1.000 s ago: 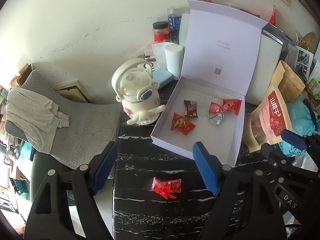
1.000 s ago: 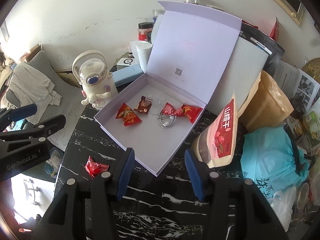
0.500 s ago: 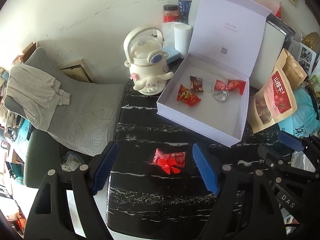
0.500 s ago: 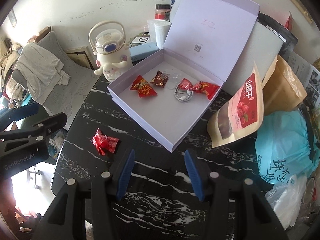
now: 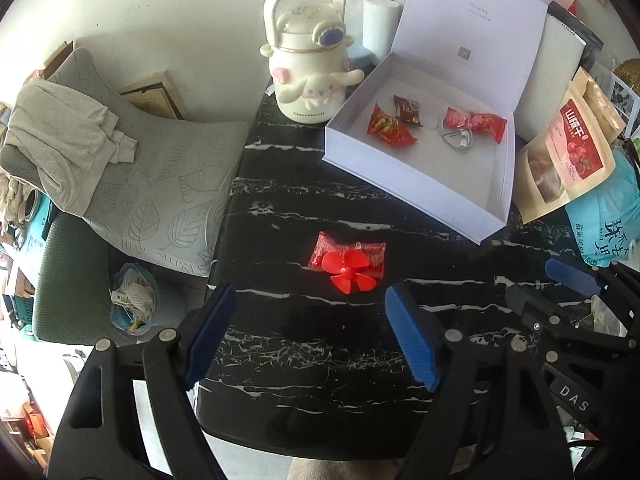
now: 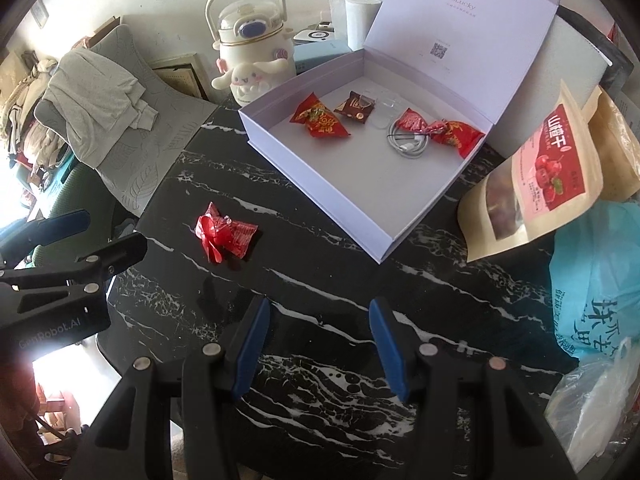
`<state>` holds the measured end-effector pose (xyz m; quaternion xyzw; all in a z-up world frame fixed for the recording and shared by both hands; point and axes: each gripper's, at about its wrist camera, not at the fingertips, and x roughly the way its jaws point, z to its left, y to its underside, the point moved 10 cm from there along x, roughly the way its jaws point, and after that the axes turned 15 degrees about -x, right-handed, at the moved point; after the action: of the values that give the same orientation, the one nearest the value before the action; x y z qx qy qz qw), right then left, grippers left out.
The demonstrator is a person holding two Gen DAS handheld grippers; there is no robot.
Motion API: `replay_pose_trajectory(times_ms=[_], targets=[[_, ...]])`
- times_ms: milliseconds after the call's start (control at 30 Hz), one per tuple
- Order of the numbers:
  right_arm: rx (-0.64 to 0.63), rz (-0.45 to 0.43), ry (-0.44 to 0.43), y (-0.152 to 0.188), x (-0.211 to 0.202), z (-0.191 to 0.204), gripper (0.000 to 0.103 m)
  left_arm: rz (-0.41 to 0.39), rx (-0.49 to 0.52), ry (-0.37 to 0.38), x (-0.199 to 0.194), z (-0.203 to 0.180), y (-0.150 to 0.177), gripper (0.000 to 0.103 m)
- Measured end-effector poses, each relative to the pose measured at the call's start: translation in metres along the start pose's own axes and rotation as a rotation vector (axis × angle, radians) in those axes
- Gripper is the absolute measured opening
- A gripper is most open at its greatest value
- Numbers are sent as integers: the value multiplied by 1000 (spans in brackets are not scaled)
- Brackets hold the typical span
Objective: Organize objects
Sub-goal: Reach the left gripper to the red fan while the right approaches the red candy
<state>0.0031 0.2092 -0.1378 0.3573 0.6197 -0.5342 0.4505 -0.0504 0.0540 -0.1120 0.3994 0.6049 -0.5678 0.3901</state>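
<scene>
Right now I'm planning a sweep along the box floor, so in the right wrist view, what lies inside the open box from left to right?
Red-and-gold candy → dark brown candy → coiled white cable → red candy by the box's right wall.

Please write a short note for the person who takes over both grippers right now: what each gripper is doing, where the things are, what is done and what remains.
Left gripper: open, empty, above the black marble table, lined up with the loose items.
Right gripper: open, empty, over bare table nearer the box.
Open white box: already holds three wrapped candies, the nearest being the red one, plus a coiled white cable.
Left to do: the red candy wrapper and the red plastic propeller on top of it lie on the table outside the box. They probably go in next; the left gripper is closest.
</scene>
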Motion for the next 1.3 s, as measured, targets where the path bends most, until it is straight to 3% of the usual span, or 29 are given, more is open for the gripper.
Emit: replay_pose_trajectory(times_ms=[433, 867, 1067, 1167, 1300], targets=[[-59, 52, -52, 12, 46, 6, 53, 50, -29, 17, 40, -2, 21, 76], [-95, 106, -79, 13, 88, 7, 53, 94, -39, 70, 86, -18, 21, 76], [-95, 120, -94, 4, 101, 10, 53, 79, -10, 60, 102, -21, 14, 75], [-110, 122, -102, -3, 105, 15, 53, 67, -10, 69, 105, -21, 9, 70], [-138, 119, -106, -14, 109, 23, 53, 70, 6, 90, 109, -22, 6, 48]])
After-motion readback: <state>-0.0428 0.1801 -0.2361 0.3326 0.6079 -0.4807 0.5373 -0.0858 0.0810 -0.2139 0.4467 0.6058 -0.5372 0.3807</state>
